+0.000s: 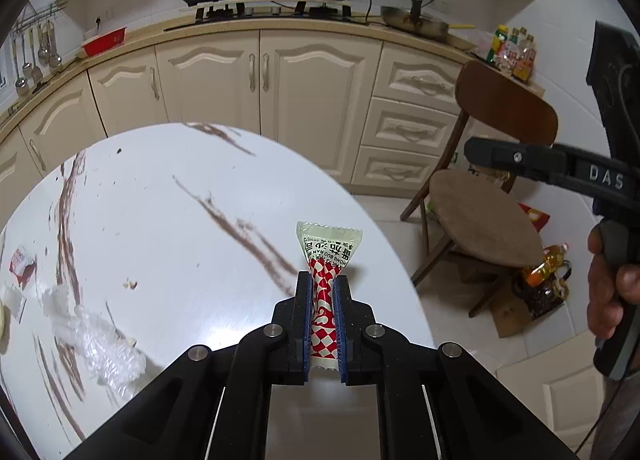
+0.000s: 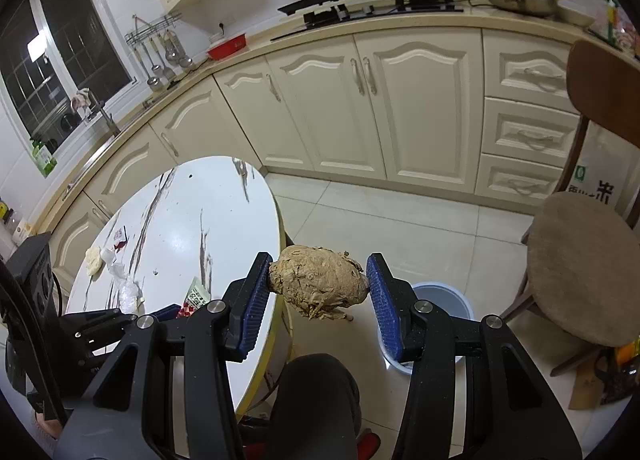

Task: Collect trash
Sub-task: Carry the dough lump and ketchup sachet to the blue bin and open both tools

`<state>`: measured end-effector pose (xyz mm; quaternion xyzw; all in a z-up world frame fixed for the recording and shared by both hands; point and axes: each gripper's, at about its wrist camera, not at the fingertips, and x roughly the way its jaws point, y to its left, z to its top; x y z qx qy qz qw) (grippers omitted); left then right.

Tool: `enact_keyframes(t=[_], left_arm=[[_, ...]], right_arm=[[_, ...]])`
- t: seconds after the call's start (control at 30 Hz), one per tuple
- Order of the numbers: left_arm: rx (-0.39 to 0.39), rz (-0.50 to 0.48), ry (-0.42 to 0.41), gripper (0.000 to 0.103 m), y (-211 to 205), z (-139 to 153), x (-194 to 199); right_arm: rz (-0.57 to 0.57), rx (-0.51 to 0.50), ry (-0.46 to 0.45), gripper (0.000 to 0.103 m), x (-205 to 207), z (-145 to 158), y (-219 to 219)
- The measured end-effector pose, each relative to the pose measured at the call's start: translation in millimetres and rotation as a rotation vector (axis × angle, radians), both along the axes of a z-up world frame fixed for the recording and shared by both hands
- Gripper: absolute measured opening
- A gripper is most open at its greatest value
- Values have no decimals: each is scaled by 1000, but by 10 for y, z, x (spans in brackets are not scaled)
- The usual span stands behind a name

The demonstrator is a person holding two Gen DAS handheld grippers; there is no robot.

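Observation:
My left gripper [image 1: 322, 278] is shut on a red-and-white checkered sauce packet [image 1: 326, 248], whose pale printed end sticks out past the fingertips above the white round table [image 1: 180, 220]. In the right wrist view the same packet [image 2: 196, 294] shows at the table's near edge. My right gripper [image 2: 319, 260] is shut on a crumpled brown paper wad [image 2: 318, 284], pressed between its blue pads [image 2: 256, 296]. It hangs over the floor beside the table, above a pale blue bin [image 2: 440, 300]. One of the right gripper's fingers [image 1: 520, 158] reaches in from the right of the left wrist view.
Crumpled clear plastic [image 1: 100, 340], a small red packet [image 1: 22, 264] and crumbs [image 1: 130, 283] lie on the table's left side. A wooden chair [image 1: 480, 220] stands to the right, with an oil bottle [image 1: 548, 260] behind it on the floor. A person's knee [image 2: 316, 400] is below the grippers.

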<state>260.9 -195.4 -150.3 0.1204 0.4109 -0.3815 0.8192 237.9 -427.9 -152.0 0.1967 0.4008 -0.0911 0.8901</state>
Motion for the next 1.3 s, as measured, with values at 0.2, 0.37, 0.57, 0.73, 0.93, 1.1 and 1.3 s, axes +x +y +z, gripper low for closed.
enact_keyframes(t=[0.2,0.37,0.57,0.73,0.93,1.1,1.3], left_arm=[[-51,-21,-15,6,-145,121,37],[-89,-63,-34,6,-481,210,93],[-89,-121,33,6,-974,5,231],[-21,-142,119,6,-1405,-357,411],[61,-154,176,11,-1851,-604,648],[126,-129,213,23,-2181,-746,847],[155,-82,165,76,-2460,-691,853]], right_arm=[[-18,-13,-6,46,-42,34,-143],[-52,-33,-2,46,-69,40,-406],[-107,-13,48,46,-91,-219,-836],[-143,57,126,46,-83,-693,-1192],[-160,153,190,46,-22,-1254,-1497],[-179,217,225,46,16,-1595,-1694],[-206,271,255,62,12,-1871,-1833]])
